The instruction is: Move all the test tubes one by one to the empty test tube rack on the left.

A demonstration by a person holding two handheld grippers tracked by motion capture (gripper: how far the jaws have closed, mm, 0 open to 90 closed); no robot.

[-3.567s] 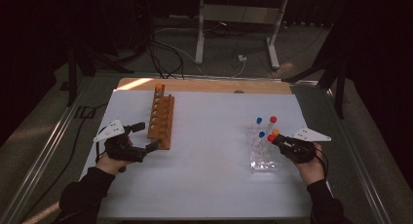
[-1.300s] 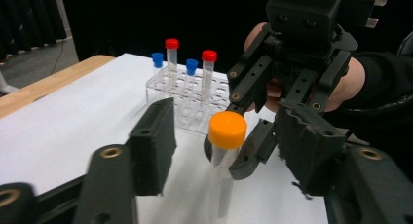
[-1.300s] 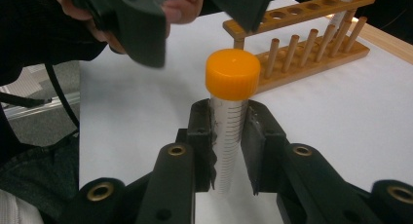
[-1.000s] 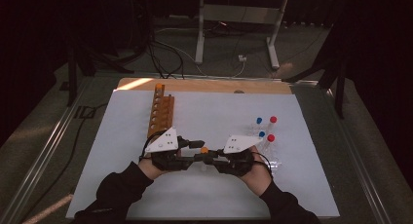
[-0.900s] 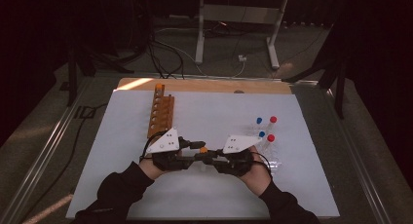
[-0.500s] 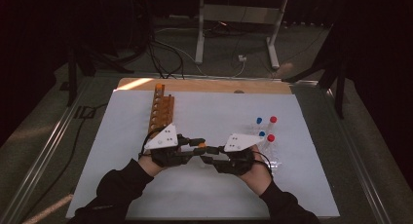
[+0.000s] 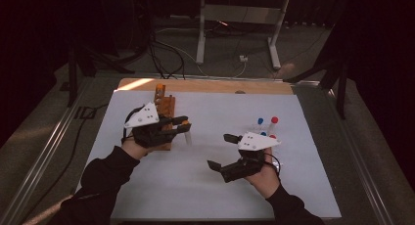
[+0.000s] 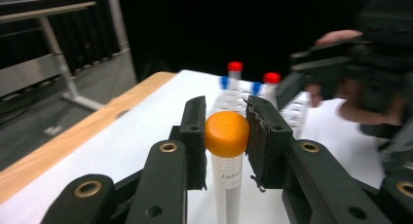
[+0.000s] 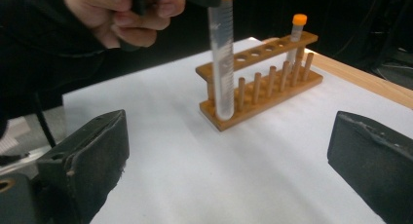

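My left gripper (image 7: 183, 123) (image 8: 227, 136) is shut on the orange cap of a clear test tube (image 8: 227, 185) (image 9: 222, 58) (image 7: 187, 135), which hangs upright just right of the wooden tube rack (image 7: 165, 112) (image 9: 260, 80). One orange-capped tube (image 9: 297, 31) stands in the rack's far end. My right gripper (image 7: 221, 151) is open at the table's middle front, with nothing between its pads (image 9: 87, 156). Red- and blue-capped tubes (image 7: 266, 123) (image 8: 243, 83) stand in a clear holder to the right.
The white table mat (image 7: 215, 186) ends in a wooden strip (image 7: 215, 85) at the far edge. Beyond it are a metal stand (image 7: 240, 29) and cables on the dark floor. Bare mat lies between the rack and the clear holder.
The grippers, close together at the front middle with the tube between them, have parted. The left one carried the tube back towards the rack; the right one let go and opened.
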